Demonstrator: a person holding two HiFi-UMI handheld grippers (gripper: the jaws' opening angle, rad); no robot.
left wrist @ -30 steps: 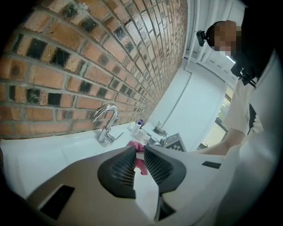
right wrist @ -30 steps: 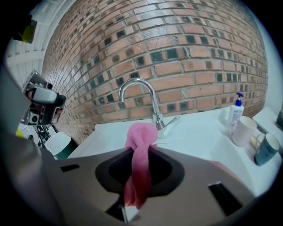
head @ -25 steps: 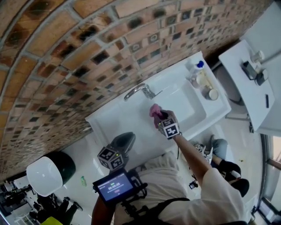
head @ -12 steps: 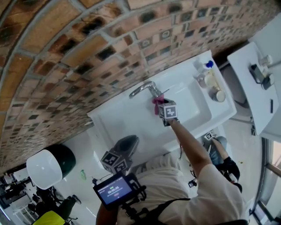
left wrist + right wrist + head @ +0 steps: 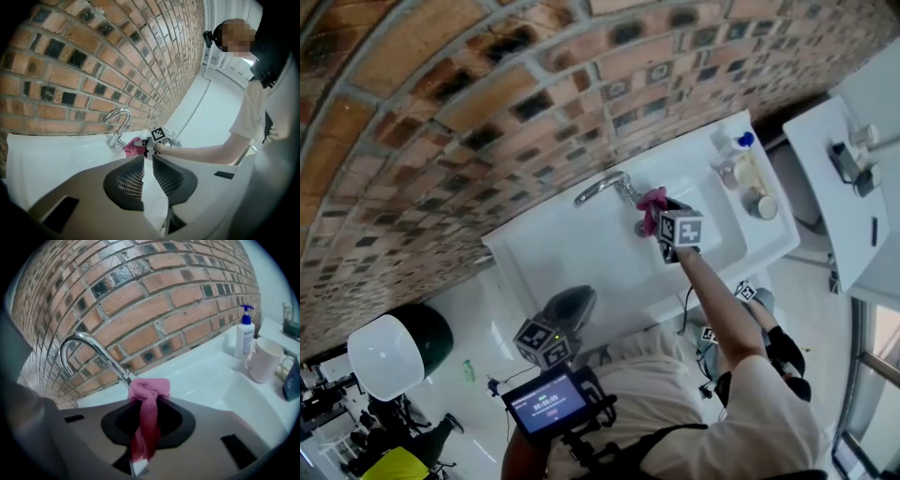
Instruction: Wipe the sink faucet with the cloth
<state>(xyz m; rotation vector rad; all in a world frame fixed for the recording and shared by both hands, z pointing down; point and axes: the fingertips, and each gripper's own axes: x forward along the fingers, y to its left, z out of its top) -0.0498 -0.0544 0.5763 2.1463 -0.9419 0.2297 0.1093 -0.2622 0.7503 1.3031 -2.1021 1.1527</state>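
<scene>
since a moment ago my right tongs (image 5: pixel 664 220) have swung up from over the basin and a little to the right, carrying the cloth (image 5: pixel 652 206) to the foot of the faucet (image 5: pixel 602 187). my left tongs (image 5: pixel 567 307) have hardly shifted.

nearest to me, a small lit screen (image 5: pixel 547 401) sits at my chest. just beyond it the left tongs (image 5: pixel 148 159) hang low by the front edge of the sink (image 5: pixel 581 258), clenched on nothing, with only a thin slit between the two jaws. they are well apart from the faucet (image 5: pixel 119 124).

my right arm reaches out over the basin. the right tongs (image 5: pixel 144 401) are clamped on the pink cloth (image 5: pixel 149 392). a twisted strip of it runs down between the jaws and the bunched end sticks out past the tips. that bunched end sits right at the base of the faucet (image 5: pixel 89 345), beneath the curved chrome spout. i cannot tell how firmly it presses there.

further right on the sink's counter stand a white soap bottle (image 5: pixel 244 333) with a blue pump and, just beside it, a pale cup (image 5: pixel 265 359). behind everything rises the brick wall (image 5: pixel 154 282).
</scene>
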